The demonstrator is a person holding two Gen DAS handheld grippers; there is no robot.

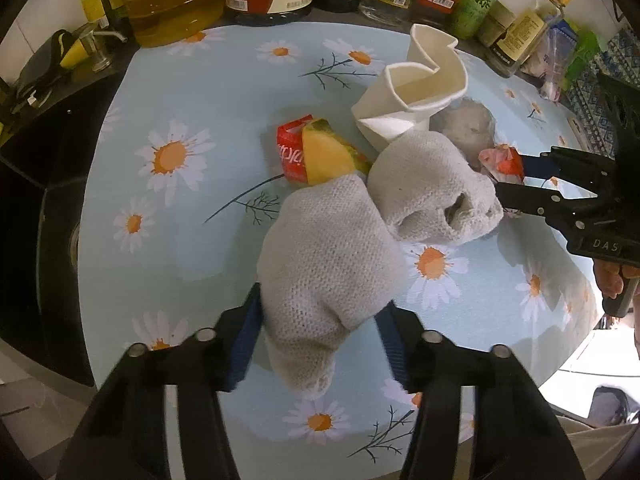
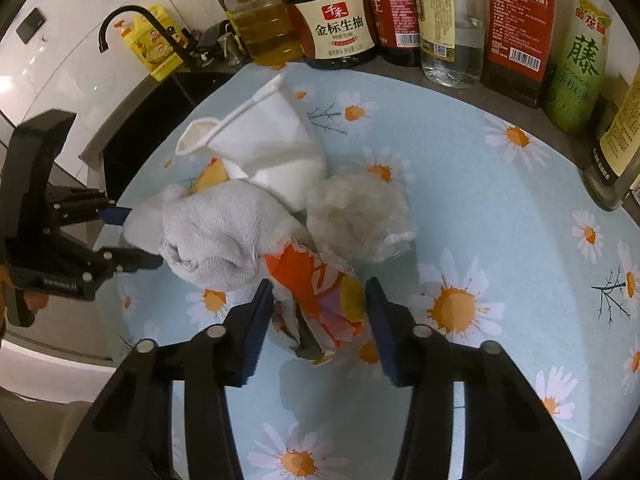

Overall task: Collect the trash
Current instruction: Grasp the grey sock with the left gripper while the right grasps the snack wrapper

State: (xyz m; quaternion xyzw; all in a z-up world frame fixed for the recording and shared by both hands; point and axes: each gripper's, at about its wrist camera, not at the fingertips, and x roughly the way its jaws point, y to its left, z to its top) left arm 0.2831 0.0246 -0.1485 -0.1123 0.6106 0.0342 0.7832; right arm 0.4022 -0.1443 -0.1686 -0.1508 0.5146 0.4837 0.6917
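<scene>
On a bench spread with a daisy-print cloth (image 1: 168, 92), 2 hand-held claws work a small heap of rubbish. The left claw (image 1: 318, 320) is clamped on the near end of a crumpled grey rag (image 1: 320, 264), its blue pads pressed to either side of the fabric. The right claw (image 2: 318, 312) is clenched around an orange-and-white wrapper (image 2: 316, 284) that lies just beside the rag's far end.

Behind the rag sits a crushed white paper cup (image 1: 416, 92), tipped on its side and touching the rag. To its left a yellow fruit rind (image 1: 326, 154) leans against a red wrapper (image 1: 290, 148). A wad of clear plastic film (image 2: 360, 212) rests next to the cup.

A row of sauce and oil bottles (image 2: 340, 24) lines the back edge of the bench, and a black tap (image 2: 120, 24) curves over the sink beyond the cloth.
</scene>
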